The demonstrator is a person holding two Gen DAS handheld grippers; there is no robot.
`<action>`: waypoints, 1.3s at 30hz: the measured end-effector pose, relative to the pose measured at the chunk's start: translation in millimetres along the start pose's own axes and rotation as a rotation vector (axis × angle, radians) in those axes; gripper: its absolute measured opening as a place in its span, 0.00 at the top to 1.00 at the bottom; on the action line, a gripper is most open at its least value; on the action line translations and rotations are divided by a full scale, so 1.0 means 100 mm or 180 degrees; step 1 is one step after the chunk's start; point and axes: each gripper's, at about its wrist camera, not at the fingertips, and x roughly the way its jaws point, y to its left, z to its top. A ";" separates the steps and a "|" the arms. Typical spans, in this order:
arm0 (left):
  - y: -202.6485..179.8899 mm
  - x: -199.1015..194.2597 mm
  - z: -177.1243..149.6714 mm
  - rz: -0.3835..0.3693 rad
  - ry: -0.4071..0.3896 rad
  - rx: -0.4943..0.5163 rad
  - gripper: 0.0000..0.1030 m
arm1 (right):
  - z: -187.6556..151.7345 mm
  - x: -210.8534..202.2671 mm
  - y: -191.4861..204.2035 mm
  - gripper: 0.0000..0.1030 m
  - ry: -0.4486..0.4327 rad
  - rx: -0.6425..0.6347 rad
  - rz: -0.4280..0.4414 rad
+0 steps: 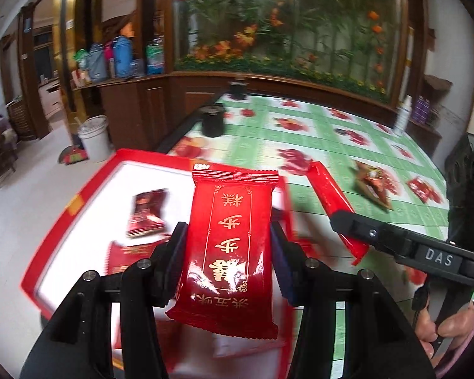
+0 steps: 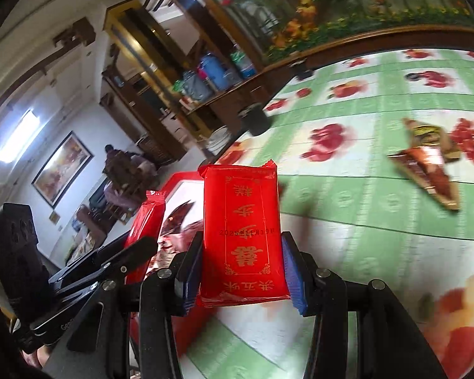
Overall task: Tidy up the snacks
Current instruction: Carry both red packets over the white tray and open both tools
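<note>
Left wrist view: two red snack packets are held, one in each gripper, beside a red tray.

From left to right in that view, the red-rimmed tray (image 1: pixel 79 202) with a white floor is seen at the table's edge, with one dark wrapped snack (image 1: pixel 147 213) lying inside and one more red packet (image 1: pixel 128 257) partly hidden behind the fingers. The left gripper (image 1: pixel 229 240) is clamped on one red packet with gold lettering (image 1: pixel 229 237), which is held above the tray. To its right, the right gripper (image 2: pixel 240 259) is clamped on a second red packet (image 2: pixel 241 230), seen edge-on from the left wrist. Further right, two brown snack packets (image 2: pixel 426 158) are left on the green fruit-print tablecloth (image 2: pixel 347 195), well apart from the tray. Two dark jars (image 1: pixel 212 120) are counted at the far edge.
</note>
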 end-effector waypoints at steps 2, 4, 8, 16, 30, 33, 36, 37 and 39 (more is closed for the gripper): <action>0.14 0.00 -0.02 0.0089 -0.0003 -0.0057 0.52 | -0.02 0.10 0.10 0.55 0.0051 -0.0043 0.0051; 0.22 0.01 -0.04 0.0156 -0.0002 -0.0095 0.52 | -0.05 0.20 0.21 0.55 0.0104 -0.0109 0.0079; 0.40 0.02 -0.08 0.0295 -0.0012 -0.0166 0.52 | -0.11 0.39 0.41 0.55 0.0215 -0.0218 0.0139; 0.58 0.04 -0.13 0.0450 -0.0015 -0.0204 0.52 | -0.18 0.67 0.67 0.55 0.0356 -0.0399 0.0183; 0.64 0.10 -0.13 0.0572 0.0004 -0.0191 0.52 | -0.15 0.75 0.65 0.53 0.0365 -0.0362 0.0106; 0.62 0.12 -0.12 0.0615 0.0010 -0.0189 0.52 | -0.15 0.72 0.65 0.52 0.0327 -0.0344 0.0124; 0.63 0.12 -0.13 0.0655 0.0009 -0.0195 0.52 | -0.16 0.66 0.64 0.52 0.0281 -0.0316 0.0140; 0.62 0.10 -0.13 0.0689 -0.0015 -0.0186 0.52 | -0.16 0.65 0.64 0.52 0.0277 -0.0309 0.0135; 0.62 0.08 -0.11 0.0738 -0.0050 -0.0162 0.52 | -0.15 0.65 0.63 0.52 0.0286 -0.0297 0.0132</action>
